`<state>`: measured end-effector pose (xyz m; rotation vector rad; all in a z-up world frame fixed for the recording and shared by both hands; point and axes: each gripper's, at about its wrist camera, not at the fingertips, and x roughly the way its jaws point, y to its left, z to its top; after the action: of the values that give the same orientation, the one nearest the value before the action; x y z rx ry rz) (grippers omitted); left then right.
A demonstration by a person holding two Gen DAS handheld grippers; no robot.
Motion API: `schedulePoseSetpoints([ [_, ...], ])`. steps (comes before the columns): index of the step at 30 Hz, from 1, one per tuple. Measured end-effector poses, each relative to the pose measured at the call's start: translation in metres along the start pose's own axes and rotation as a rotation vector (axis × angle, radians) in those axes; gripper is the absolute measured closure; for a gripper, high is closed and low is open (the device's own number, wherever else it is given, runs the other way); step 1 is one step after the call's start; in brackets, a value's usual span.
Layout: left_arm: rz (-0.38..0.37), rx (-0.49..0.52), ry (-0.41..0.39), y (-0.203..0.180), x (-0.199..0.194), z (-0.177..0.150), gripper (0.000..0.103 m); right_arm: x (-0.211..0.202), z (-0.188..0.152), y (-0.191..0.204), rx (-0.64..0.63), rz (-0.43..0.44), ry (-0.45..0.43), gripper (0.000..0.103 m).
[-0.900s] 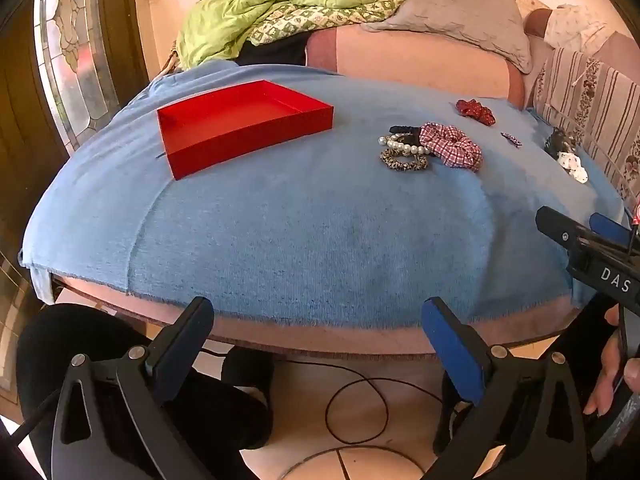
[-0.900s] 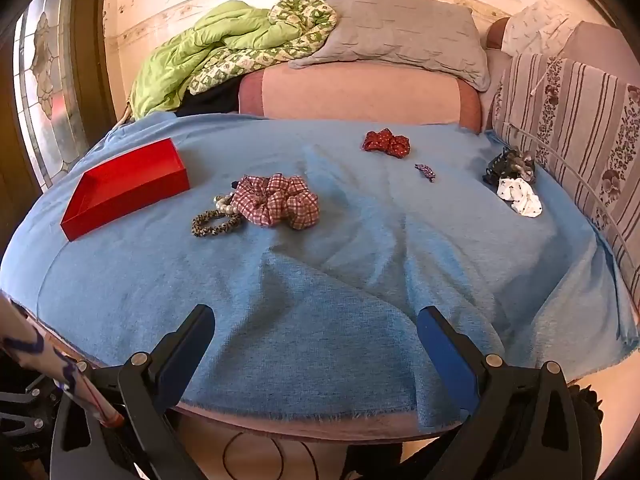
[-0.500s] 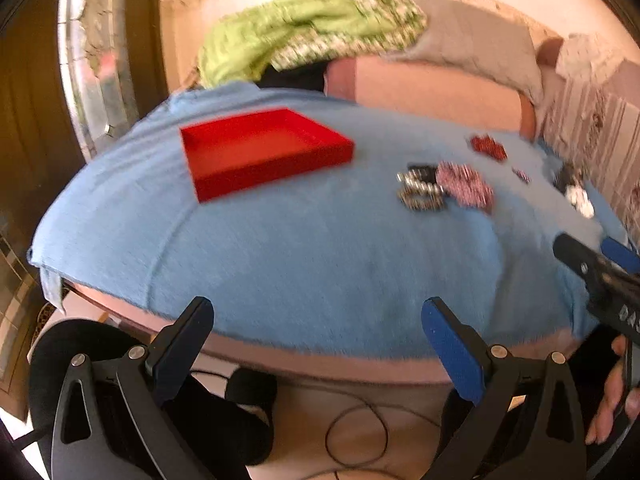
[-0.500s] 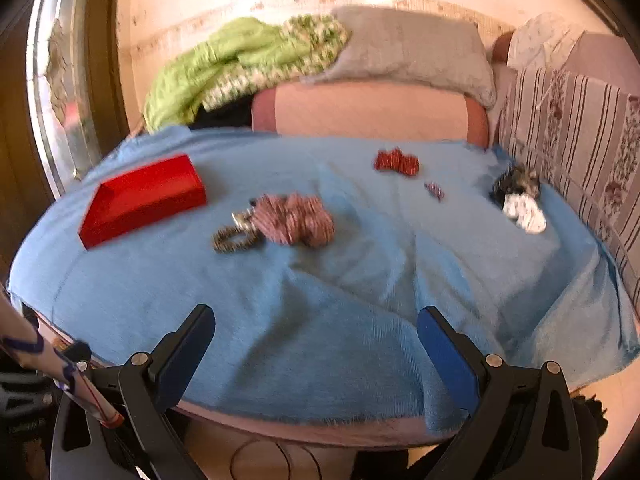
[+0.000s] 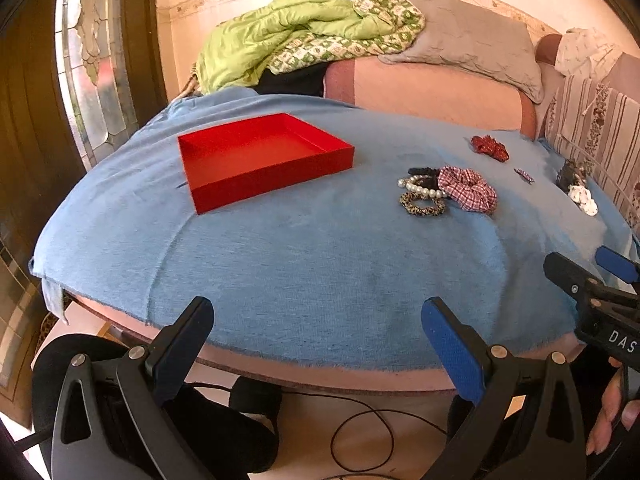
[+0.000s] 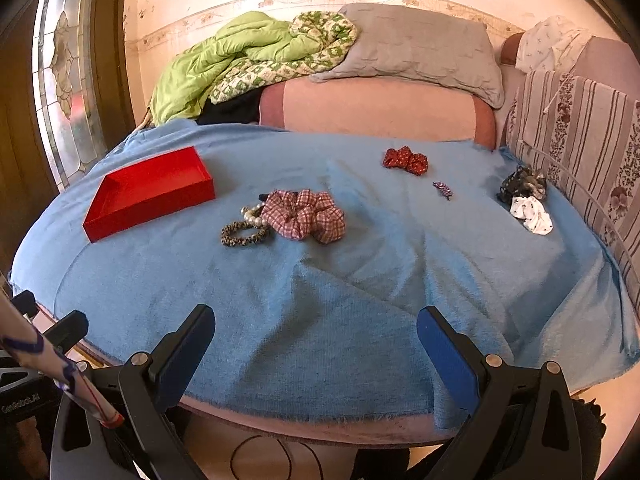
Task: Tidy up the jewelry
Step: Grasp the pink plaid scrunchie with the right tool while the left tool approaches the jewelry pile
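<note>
From the left wrist: left gripper (image 5: 316, 330) tilted down over the near edge of the bed (image 5: 320, 376), jaws spread wide and empty, nothing between the blue pads. Compared with the earlier left views, framing swung and settled again – red tray (image 5: 264, 158) sitting a little more central than a second ago, otherwise untouched on the blue blanket (image 5: 304, 264) and still empty. Just right of the tray, well apart from it, a cluster: pearl bracelet (image 5: 422, 188), leopard-print hair tie (image 5: 422, 209), plaid scrunchie (image 5: 468, 189), touching one another. Farther right, a red scrunchie (image 5: 489, 147), a tiny purple clip (image 5: 524, 175), and a dark and a white scrunchie near the striped cushion. Right gripper (image 5: 592, 276) entering at the right edge, held by a hand (image 5: 612, 412). From the right wrist: right gripper (image 6: 316, 330) likewise wide open, gripping nothing, hovering short of the blanket's fold. Same layout from this side – tray (image 6: 148, 194) at left, plaid scrunchie (image 6: 306, 216) and leopard-print hair tie (image 6: 244, 234) in the middle, pearl bracelet (image 6: 252, 214) half tucked behind the scrunchie, red scrunchie (image 6: 405, 160) beyond, white scrunchie (image 6: 532, 214) and dark scrunchie (image 6: 522, 184) at far right. No item shifted across the earlier views; only the cameras moved. Judged from this: task not yet begun, every piece outside the tray, the central cluster the closest likely first pick.
</note>
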<state>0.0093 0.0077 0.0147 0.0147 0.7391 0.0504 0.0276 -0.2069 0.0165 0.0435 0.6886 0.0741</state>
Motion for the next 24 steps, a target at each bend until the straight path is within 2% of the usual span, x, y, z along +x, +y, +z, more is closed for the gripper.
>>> schedulePoseSetpoints([
  [9, -0.004, 0.039, 0.04, -0.008, 0.011, 0.002, 0.0, 0.014, 0.002, -0.001, 0.0, 0.021, 0.043, 0.005],
  [13, -0.02, 0.052, 0.047, -0.009, 0.016, 0.007, 0.0, 0.021, 0.005, -0.002, -0.013, 0.031, 0.049, 0.01],
  [19, -0.112, 0.039, 0.059, -0.008, 0.038, 0.033, 0.0, 0.038, 0.026, -0.012, 0.008, 0.065, 0.054, 0.018],
  [24, -0.105, 0.038, 0.045, -0.011, 0.062, 0.064, 0.0, 0.051, 0.043, -0.014, -0.009, 0.071, 0.046, 0.019],
])
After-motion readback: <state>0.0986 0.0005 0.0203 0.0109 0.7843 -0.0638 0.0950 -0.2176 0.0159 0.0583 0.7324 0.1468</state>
